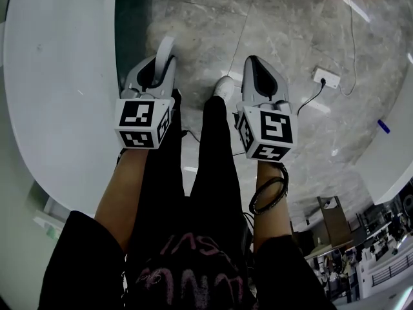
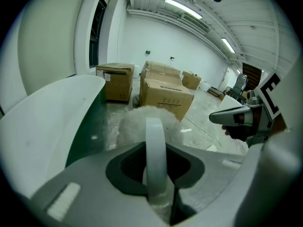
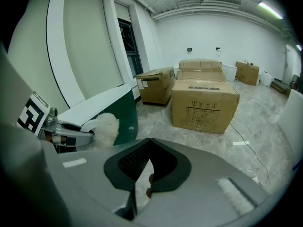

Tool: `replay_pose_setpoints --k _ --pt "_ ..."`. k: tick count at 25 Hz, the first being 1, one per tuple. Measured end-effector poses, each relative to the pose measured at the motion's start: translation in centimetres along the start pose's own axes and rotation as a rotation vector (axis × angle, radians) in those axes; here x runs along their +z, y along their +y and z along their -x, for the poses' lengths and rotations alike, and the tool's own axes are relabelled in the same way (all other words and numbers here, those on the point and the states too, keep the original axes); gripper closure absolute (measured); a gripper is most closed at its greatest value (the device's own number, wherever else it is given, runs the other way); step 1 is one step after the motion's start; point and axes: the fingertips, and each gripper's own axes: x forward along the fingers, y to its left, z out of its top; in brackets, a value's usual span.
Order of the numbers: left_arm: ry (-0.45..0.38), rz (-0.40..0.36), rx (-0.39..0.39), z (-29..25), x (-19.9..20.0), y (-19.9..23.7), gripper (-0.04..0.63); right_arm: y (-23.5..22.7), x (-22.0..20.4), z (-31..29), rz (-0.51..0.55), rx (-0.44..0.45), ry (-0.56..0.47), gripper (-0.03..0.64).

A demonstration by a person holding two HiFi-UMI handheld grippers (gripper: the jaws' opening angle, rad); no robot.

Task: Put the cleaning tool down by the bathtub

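Tool clamped in the left gripper, jaws closed tight on its white strap-like handle; fluffy white head out past the jaw tips. Long axis in line with the jaws, pointing forward and away from the body, head end leading, handle end inside the grip. Held in the air, not yet down, above the floor. Tub directly to the left of that gripper, white rim just beside it, green side wall below the rim and near the tool's head. Axis of the tool roughly along the tub's edge rather than across it. Left gripper clearly the nearer one to the tub; right gripper on the far side of the legs, jaws together on nothing. Judged next: straight down and slightly leftward to the floor strip at the foot of the green wall, tool laid along the wall, then release.
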Motion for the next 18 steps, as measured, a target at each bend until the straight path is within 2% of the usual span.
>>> replay_pose_setpoints --k 8,18 --pt "0.033 0.034 0.002 -3.3 -2.9 0.7 0.509 0.7 -2.7 -3.1 -0.016 0.029 0.019 0.603" --pt "0.053 0.031 0.012 -6.7 -6.1 1.3 0.509 0.2 -6.4 -5.9 -0.038 0.044 0.043 0.598"
